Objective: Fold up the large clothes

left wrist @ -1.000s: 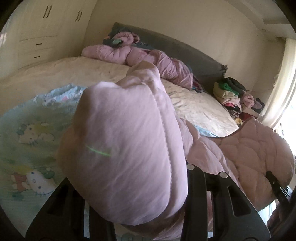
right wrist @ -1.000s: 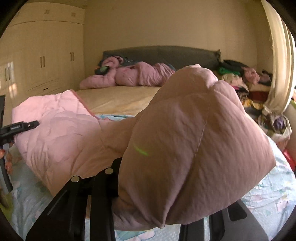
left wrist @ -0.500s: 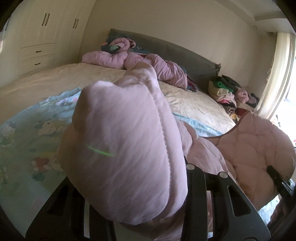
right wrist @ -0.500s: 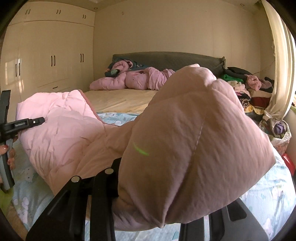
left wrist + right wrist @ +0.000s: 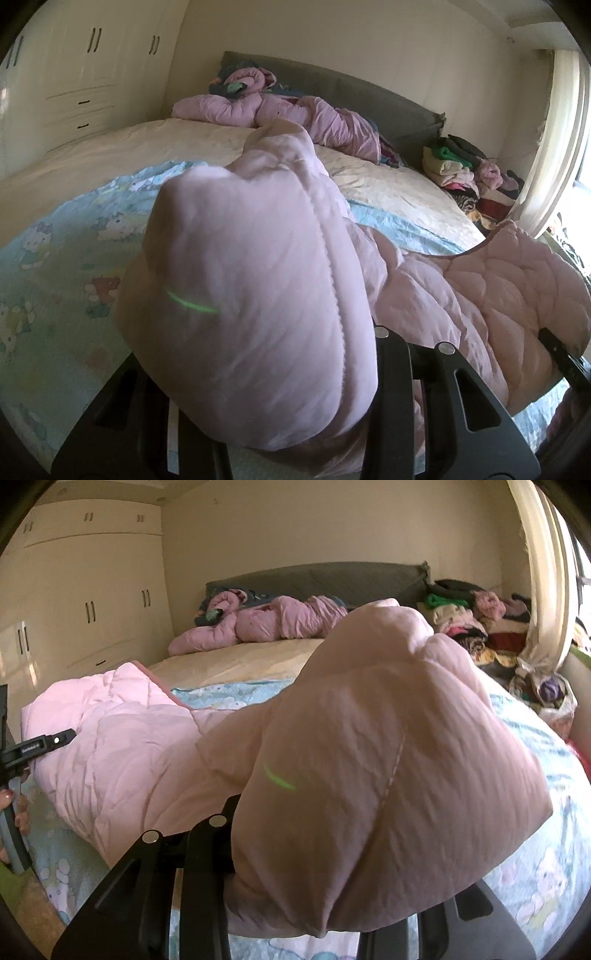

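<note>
A large pink quilted garment [image 5: 258, 295] is held up between both grippers above the bed. My left gripper [image 5: 280, 413] is shut on a bunched corner of it, which bulges over the fingers and hides the tips. My right gripper [image 5: 306, 897] is shut on another bunched corner [image 5: 388, 775]. The rest of the pink garment sags between the grippers [image 5: 498, 302] [image 5: 122, 746]. The left gripper's body shows at the left edge of the right wrist view [image 5: 33, 747].
The bed [image 5: 110, 155] carries a light blue cartoon-print sheet [image 5: 55, 266] and a cream quilt. A crumpled pink duvet [image 5: 295, 114] lies at the grey headboard. A pile of clothes [image 5: 465, 173] sits at the right by the curtain. White wardrobes [image 5: 85, 602] line the left wall.
Both grippers have lifted with the garment in them, so more of the far wall and wardrobes shows. Both grips are unchanged.
</note>
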